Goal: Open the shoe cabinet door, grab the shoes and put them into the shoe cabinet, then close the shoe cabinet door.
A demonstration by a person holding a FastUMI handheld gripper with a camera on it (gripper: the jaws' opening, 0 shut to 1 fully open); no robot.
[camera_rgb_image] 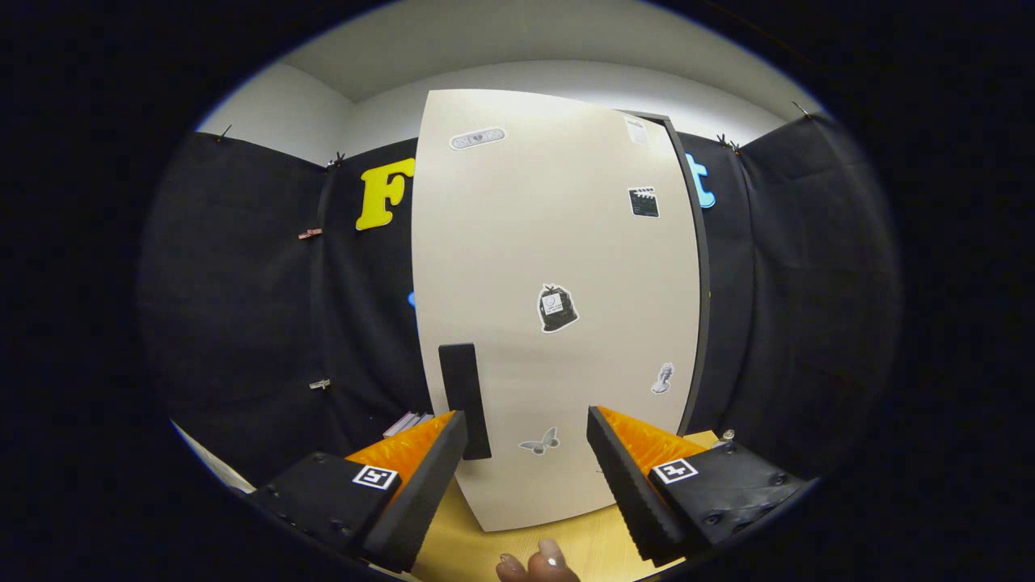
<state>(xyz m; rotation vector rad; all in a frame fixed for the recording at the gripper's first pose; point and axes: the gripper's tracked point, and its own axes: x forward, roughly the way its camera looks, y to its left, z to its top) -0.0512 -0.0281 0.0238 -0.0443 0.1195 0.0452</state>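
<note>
The shoe cabinet's cream door (558, 267) stands upright just ahead of my fingers, dotted with small stickers. Its dark vertical handle (465, 400) sits low near the door's left edge, right beside my left fingertip (453, 436). A dark cabinet frame edge (697, 275) shows along the door's right side; the door looks slightly ajar there. My gripper (525, 432) is open, with only the door's surface beyond the gap. No shoes are in sight.
A light wooden surface (594, 537) lies under the cabinet and fingers. A person's fingertips (538, 564) rest on it below the gap. Black cloth walls close in on both sides. Some pale flat items (407, 423) lie behind the left finger.
</note>
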